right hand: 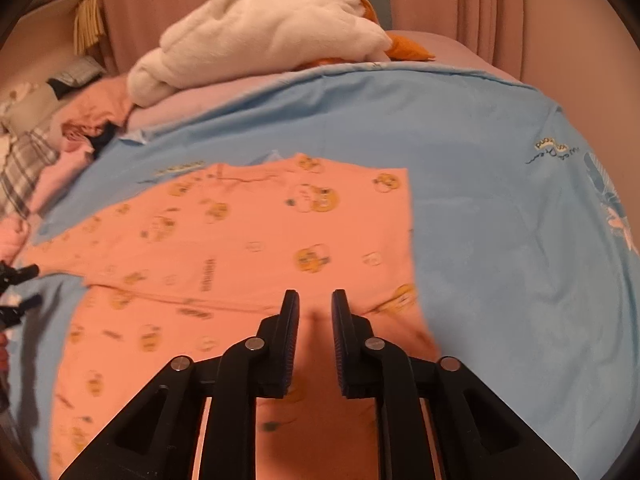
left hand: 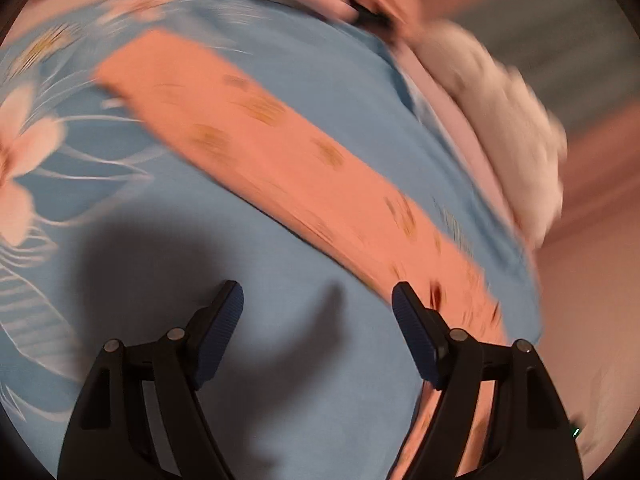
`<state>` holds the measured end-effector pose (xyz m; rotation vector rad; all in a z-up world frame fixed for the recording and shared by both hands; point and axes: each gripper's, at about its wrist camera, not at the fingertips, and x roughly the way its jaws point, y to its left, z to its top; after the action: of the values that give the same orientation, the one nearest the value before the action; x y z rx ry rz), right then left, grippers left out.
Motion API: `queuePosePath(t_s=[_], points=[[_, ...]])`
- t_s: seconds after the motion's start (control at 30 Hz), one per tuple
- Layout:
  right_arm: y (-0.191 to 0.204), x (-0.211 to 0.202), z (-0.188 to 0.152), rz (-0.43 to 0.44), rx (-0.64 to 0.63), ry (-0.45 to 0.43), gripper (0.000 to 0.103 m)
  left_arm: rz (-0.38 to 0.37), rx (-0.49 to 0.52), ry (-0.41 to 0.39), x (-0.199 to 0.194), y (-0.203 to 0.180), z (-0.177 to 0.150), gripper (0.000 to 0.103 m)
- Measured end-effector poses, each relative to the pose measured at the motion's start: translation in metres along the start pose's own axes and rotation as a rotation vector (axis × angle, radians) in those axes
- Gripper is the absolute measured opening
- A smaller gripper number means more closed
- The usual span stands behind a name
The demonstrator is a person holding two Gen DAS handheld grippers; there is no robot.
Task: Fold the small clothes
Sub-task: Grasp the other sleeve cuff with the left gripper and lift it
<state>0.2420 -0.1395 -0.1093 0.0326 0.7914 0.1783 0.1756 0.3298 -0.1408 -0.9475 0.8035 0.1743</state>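
Observation:
A small orange garment (right hand: 248, 248) with yellow cartoon prints lies flat on a blue bedsheet (right hand: 500, 216). In the left wrist view, which is blurred, it shows as a long orange band (left hand: 280, 152) running from upper left to lower right. My left gripper (left hand: 318, 300) is open wide and empty above the blue sheet (left hand: 280, 360), its right finger beside the garment's lower edge. My right gripper (right hand: 316, 300) hovers over the garment's near part with its jaws a narrow gap apart and nothing between them. The left gripper's fingertips (right hand: 20, 280) show at the far left edge of the right wrist view.
A white fluffy plush (right hand: 256, 36) with orange parts lies at the back of the bed, also in the left wrist view (left hand: 508, 120). A heap of pink and plaid clothes (right hand: 52, 136) sits at the left. Pink curtains (right hand: 480, 8) hang behind.

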Motion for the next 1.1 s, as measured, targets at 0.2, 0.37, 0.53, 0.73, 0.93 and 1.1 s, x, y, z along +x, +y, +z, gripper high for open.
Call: queuePosePath(t_s=[0.2,0.37,0.53,0.73,0.93,1.1], points=[[0.02,-0.006,-0.003,0.056,-0.033,-0.011,0.019,-0.068,-0.198,-0.127,-0.004,0.039,0.04,0.077],[0.034,-0.006,-0.007,0.065,-0.067,-0.01,0.019,-0.022,-0.246,-0.216,-0.004,0.049,0.075,0.073],[0.04,-0.005,-0.018,0.067,-0.069,0.002,0.019,0.078,-0.252,-0.226,-0.004,0.055,0.089,0.004],[0.026,-0.009,-0.027,0.052,-0.031,0.008,0.019,0.093,0.041,-0.285,-0.033,-0.011,0.076,0.004],[0.011,-0.025,-0.038,0.058,0.012,-0.005,0.019,-0.003,0.363,-0.28,-0.047,-0.125,0.025,0.003],[-0.004,-0.043,-0.047,0.048,0.023,-0.03,0.019,-0.087,0.57,-0.196,-0.03,-0.209,-0.048,0.003]])
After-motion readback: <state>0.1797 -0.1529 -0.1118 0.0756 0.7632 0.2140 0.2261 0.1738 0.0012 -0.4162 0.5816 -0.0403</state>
